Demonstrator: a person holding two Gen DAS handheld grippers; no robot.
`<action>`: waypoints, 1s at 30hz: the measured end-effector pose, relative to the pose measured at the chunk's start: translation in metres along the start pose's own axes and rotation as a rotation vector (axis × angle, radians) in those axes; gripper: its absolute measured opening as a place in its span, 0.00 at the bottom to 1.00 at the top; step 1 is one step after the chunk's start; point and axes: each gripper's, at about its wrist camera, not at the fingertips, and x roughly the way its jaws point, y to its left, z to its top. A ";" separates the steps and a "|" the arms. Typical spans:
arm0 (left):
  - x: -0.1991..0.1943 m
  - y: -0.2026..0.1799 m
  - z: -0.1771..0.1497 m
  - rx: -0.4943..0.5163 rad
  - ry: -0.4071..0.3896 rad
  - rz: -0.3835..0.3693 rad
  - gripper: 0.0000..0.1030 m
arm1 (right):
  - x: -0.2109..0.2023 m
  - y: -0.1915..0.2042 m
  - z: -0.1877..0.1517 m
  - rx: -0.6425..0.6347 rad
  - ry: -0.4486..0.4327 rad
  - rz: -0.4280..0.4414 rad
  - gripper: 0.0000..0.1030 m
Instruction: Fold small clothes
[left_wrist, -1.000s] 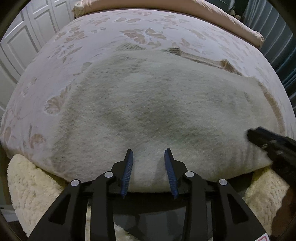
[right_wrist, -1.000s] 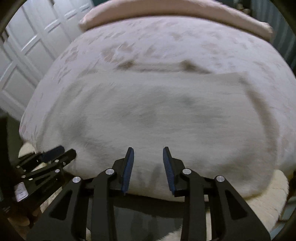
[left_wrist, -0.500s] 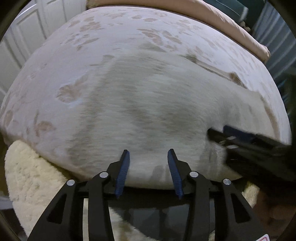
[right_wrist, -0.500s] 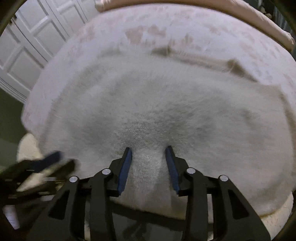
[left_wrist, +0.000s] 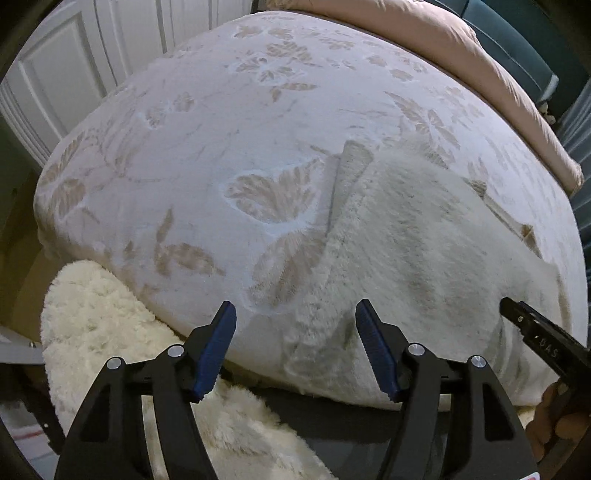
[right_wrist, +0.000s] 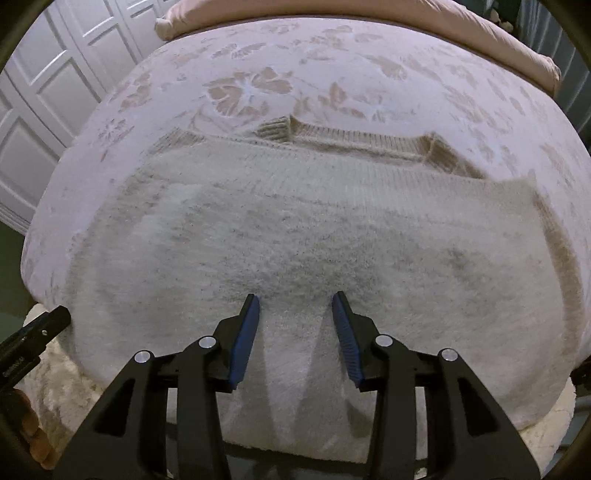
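Note:
A fuzzy cream sweater (right_wrist: 295, 229) with beige ribbed trim lies flat on the bed, its near edge hanging over the bed's front. In the left wrist view it (left_wrist: 424, 251) fills the right half. My left gripper (left_wrist: 295, 347) is open, its jaws straddling the sweater's near left corner at the bed edge. My right gripper (right_wrist: 295, 332) is open over the middle of the near edge, with a fold of sweater between the jaws. The right gripper also shows in the left wrist view (left_wrist: 535, 339), and the left gripper in the right wrist view (right_wrist: 33, 332).
The bed has a pale floral blanket (left_wrist: 221, 147) and a pink duvet (left_wrist: 461, 48) at its far end. A cream shaggy rug (left_wrist: 103, 317) lies below the front edge. White panelled doors (right_wrist: 48, 74) stand at the left.
My left gripper has moved left to the sweater's left corner and opened wider. My right gripper has settled over the middle of the near edge, still open.

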 end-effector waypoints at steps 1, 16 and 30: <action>0.002 -0.001 0.000 0.007 0.001 0.008 0.63 | -0.002 0.000 0.001 0.000 -0.008 0.005 0.39; 0.017 -0.008 -0.001 0.003 0.034 -0.019 0.68 | 0.033 0.036 0.039 -0.146 -0.021 -0.020 0.52; 0.040 -0.024 0.001 -0.004 0.059 -0.040 0.81 | -0.063 -0.198 -0.013 0.326 -0.161 -0.305 0.51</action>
